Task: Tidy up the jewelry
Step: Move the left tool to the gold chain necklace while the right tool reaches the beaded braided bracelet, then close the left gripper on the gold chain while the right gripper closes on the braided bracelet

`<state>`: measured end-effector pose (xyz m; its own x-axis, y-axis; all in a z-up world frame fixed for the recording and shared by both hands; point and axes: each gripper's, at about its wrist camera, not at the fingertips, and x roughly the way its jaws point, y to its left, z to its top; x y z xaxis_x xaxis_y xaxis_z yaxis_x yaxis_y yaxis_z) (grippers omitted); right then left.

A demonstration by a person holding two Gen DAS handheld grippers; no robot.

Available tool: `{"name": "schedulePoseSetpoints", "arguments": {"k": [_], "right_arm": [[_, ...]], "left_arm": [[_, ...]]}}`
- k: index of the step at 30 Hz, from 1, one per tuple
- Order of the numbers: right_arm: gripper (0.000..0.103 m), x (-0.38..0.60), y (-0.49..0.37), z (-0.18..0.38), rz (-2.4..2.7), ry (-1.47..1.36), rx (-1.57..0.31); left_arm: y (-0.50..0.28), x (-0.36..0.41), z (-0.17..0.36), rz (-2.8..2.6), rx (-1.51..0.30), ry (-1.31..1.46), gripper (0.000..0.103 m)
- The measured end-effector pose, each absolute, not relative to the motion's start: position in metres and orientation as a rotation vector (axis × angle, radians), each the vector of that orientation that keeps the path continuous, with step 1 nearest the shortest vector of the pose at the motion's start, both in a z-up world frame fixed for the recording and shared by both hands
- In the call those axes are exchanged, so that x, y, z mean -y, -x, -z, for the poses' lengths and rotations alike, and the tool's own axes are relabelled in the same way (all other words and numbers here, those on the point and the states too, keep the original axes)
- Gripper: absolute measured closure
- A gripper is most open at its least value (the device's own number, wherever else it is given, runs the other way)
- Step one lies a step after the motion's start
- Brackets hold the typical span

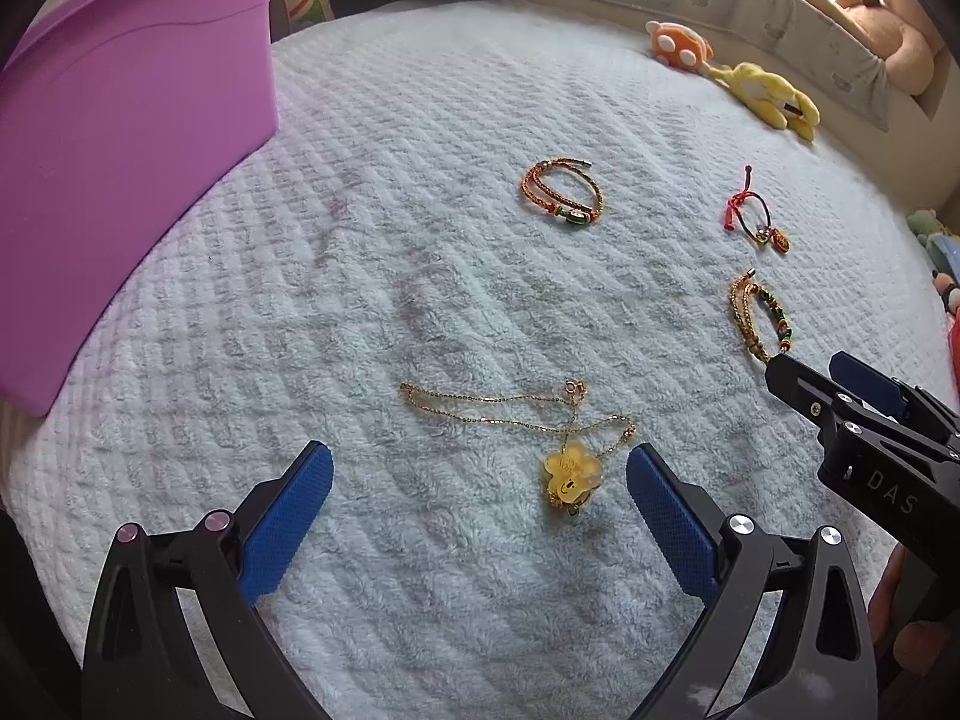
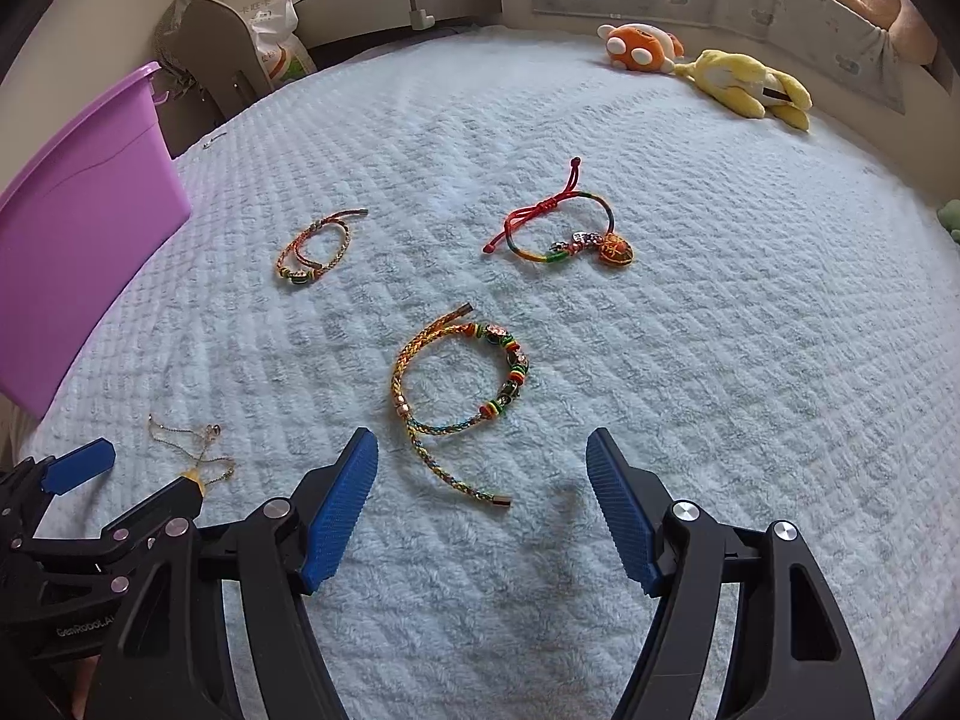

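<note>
Several jewelry pieces lie on a pale blue blanket (image 1: 372, 276). A gold chain necklace with a yellow flower pendant (image 1: 570, 474) lies just ahead of my open left gripper (image 1: 480, 462), the pendant near its right finger. A braided beaded bracelet (image 2: 462, 384) lies just ahead of my open right gripper (image 2: 483, 450); it also shows in the left wrist view (image 1: 756, 318). An orange braided bracelet (image 1: 561, 192) (image 2: 315, 249) and a red cord bracelet with a charm (image 1: 753, 213) (image 2: 564, 228) lie farther off. The purple bin (image 1: 120, 138) (image 2: 78, 216) stands at the left.
An orange plush toy (image 2: 642, 48) and a yellow plush toy (image 2: 744, 84) lie at the far edge of the blanket by a padded wall. A chair and a bag (image 2: 264, 12) stand beyond the bin. The necklace also shows in the right wrist view (image 2: 192, 456).
</note>
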<state>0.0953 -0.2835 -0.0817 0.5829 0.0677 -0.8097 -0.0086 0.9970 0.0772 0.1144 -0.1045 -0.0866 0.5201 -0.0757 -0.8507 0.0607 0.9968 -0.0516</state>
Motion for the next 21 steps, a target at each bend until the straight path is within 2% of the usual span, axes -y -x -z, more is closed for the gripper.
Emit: {"name": "schedulePoseSetpoints", "arguments": {"k": [21], "right_arm": [[0.034, 0.281, -0.124, 0.101, -0.039, -0.054, -0.955]], "left_arm": [[-0.131, 0.114, 0.107, 0.013, -0.997, 0.010, 0.005]]}}
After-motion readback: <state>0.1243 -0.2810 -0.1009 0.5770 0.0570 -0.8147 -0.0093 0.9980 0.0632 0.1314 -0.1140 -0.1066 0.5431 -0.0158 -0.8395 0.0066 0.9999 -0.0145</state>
